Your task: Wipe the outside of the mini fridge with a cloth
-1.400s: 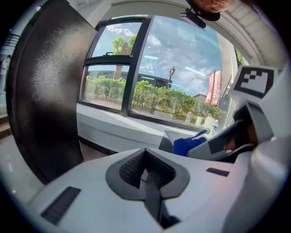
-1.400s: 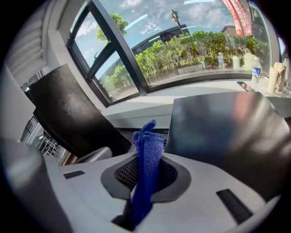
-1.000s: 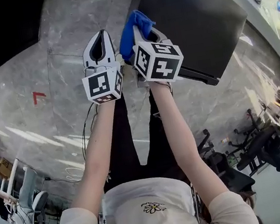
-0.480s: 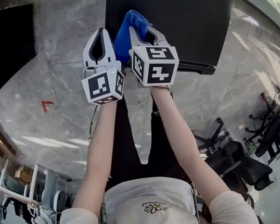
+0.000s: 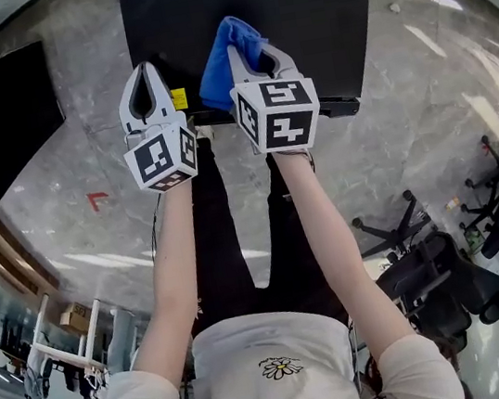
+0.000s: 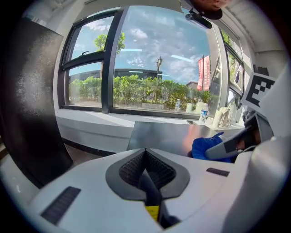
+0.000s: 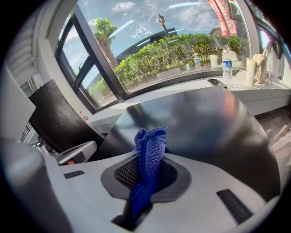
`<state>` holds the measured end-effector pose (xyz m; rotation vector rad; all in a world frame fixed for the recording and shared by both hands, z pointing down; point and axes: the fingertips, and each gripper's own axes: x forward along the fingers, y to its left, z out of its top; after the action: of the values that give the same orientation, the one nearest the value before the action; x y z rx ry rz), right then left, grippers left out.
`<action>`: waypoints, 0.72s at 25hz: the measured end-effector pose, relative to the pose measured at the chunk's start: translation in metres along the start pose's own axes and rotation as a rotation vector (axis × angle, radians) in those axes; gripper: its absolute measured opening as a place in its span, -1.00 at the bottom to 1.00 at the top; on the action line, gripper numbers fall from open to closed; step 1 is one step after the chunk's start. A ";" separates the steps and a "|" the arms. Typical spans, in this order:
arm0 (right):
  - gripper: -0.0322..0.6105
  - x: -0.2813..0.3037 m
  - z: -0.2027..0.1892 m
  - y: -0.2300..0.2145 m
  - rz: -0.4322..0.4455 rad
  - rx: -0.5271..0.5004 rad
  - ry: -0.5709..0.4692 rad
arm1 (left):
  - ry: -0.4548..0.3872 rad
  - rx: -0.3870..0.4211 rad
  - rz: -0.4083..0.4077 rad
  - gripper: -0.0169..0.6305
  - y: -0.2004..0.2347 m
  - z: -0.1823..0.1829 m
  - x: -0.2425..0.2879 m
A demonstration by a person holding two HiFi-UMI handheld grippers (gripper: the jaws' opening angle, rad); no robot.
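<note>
Grey marble floor [image 5: 67, 176] all round, big window [image 6: 150, 59] beyond. Black mini fridge [image 5: 294, 8] dead ahead. Right gripper [image 5: 257, 56] over fridge's near edge, fingers clenched on blue cloth [image 5: 225, 57], cloth bunched up above fridge top. Left gripper [image 5: 143, 74] at fridge's near-left corner, fingers pressed together w/ nothing btwn them.

Grey marble floor [image 5: 425, 119].
Black mini fridge [image 5: 294, 8] stands just beyond right gripper [image 5: 256, 52]; red mark [image 5: 97, 201] lies left of left gripper [image 5: 143, 74].
</note>
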<state>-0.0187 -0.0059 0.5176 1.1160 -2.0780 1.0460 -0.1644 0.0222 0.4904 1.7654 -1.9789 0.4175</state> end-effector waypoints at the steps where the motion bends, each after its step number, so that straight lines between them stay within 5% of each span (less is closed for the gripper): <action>1: -0.71 -0.003 -0.001 -0.007 0.002 -0.004 0.001 | 0.003 -0.010 -0.010 -0.93 -0.010 -0.001 0.001; 12: -0.71 -0.041 0.001 -0.092 -0.051 -0.026 -0.008 | -0.042 -0.038 -0.202 -0.93 -0.169 0.009 0.019; 18: -0.71 -0.072 0.002 -0.156 -0.129 -0.028 -0.026 | -0.040 -0.057 -0.259 -0.93 -0.219 0.007 0.006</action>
<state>0.1511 -0.0309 0.5203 1.2370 -2.0054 0.9423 0.0503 -0.0155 0.4720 1.9730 -1.7383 0.2397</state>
